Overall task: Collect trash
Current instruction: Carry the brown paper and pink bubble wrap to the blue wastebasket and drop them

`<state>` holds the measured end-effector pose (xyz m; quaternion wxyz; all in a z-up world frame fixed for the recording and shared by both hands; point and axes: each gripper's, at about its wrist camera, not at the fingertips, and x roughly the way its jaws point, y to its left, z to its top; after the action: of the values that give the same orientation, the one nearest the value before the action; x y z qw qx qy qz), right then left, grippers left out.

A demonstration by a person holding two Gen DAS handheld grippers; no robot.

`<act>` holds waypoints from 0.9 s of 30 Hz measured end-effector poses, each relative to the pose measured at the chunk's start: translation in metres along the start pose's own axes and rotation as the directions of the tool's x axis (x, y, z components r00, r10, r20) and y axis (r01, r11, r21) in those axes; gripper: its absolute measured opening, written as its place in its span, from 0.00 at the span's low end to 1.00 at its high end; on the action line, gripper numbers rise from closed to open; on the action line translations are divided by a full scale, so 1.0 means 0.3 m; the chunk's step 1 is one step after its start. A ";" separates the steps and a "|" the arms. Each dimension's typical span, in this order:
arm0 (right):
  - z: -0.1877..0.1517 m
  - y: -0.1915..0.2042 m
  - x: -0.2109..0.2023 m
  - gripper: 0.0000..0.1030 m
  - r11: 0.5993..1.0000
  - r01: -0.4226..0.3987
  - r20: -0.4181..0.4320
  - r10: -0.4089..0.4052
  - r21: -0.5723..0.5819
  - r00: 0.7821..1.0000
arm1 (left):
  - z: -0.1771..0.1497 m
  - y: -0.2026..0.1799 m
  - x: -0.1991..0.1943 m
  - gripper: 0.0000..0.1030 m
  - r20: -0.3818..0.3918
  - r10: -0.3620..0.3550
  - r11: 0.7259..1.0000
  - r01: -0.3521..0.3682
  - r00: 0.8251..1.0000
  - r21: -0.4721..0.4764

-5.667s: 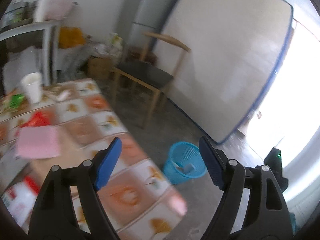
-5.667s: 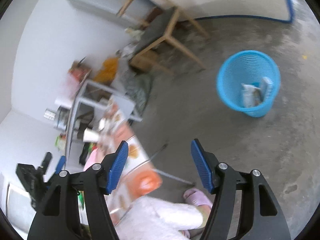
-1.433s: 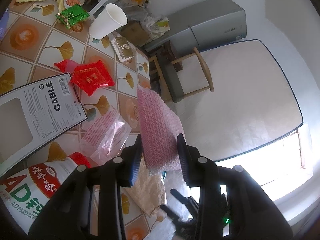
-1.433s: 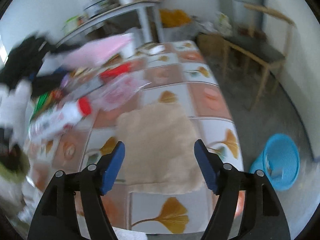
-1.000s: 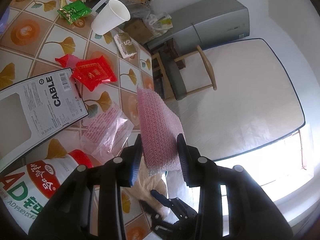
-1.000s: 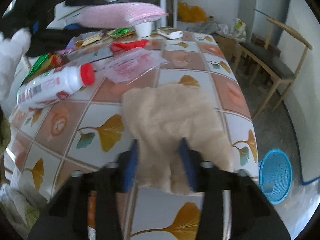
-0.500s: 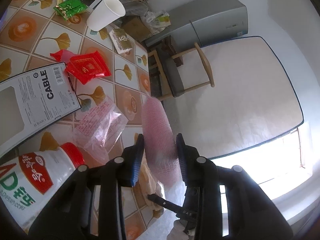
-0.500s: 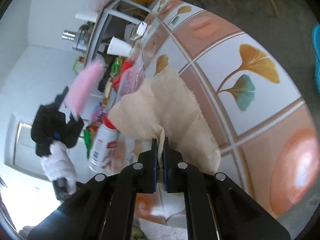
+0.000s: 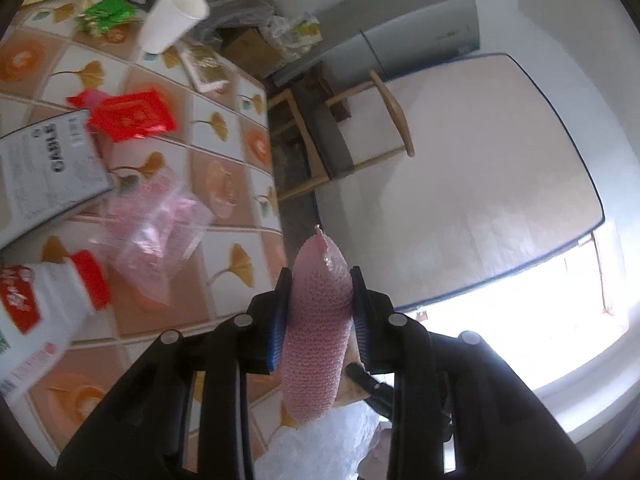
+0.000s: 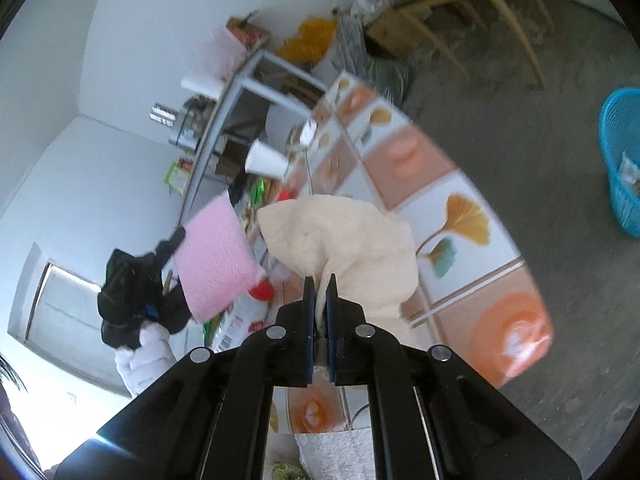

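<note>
Pink bubble wrap [image 9: 316, 320] sits squeezed between the pads of my left hand-held gripper [image 9: 318, 312], whose jaws are closing on it, above the tabletop [image 9: 224, 128] edge. My right hand-held gripper [image 10: 319, 300] is clenched on a fold of beige paper [image 10: 344, 236], lifted off the tiles. On the tabletop lie a white card [image 9: 44, 168] with blurred print reading "CABLE", a red packet [image 9: 134, 118], a clear bag [image 9: 156, 228], a red-capped bottle [image 9: 48, 312] and a white cup [image 9: 174, 18]. A blue basket [image 10: 622, 160] stands on the floor, well apart.
</note>
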<state>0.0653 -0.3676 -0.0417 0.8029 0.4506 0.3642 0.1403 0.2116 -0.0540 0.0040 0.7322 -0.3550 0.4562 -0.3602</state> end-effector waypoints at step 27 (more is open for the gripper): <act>0.230 -0.702 -0.550 0.05 0.880 0.141 0.381 -0.334 0.453 0.862 | -0.272 -0.437 1.210 0.26 -0.425 0.165 0.952 -0.030 0.890 0.305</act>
<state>-0.0219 -0.6186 -0.1172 0.7634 0.5791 0.2441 -0.1491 0.2274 -0.4429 -0.0614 0.6697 -0.1282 0.5711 -0.4570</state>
